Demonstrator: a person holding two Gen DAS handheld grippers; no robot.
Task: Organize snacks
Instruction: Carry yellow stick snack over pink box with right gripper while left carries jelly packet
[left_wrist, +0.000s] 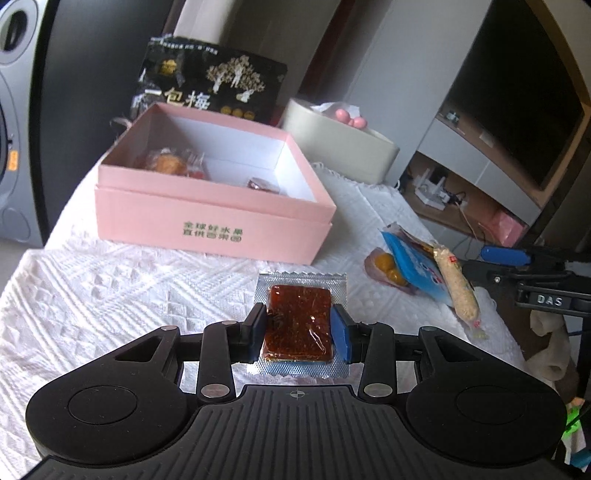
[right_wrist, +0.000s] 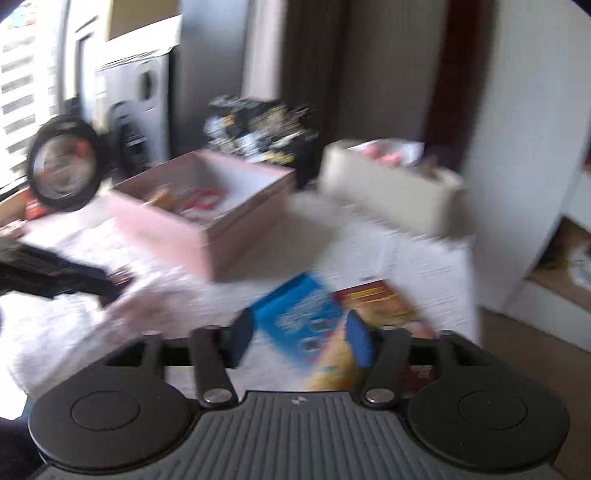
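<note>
Left wrist view: your left claw (left_wrist: 298, 325) grips the brown snack (left_wrist: 297, 325). A few sit in the pink box (left_wrist: 214, 218); your right claw (right_wrist: 300, 338) gapes above the blue packet (right_wrist: 299, 314).

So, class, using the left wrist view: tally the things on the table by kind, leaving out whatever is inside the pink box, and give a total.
Boxes: 1, the pink box
Round tubs: 1, the beige tub
Large bags: 1, the black bag
Small snack packets: 4, the brown slab, blue packet, tan stick, purple packet
Total: 7
</note>
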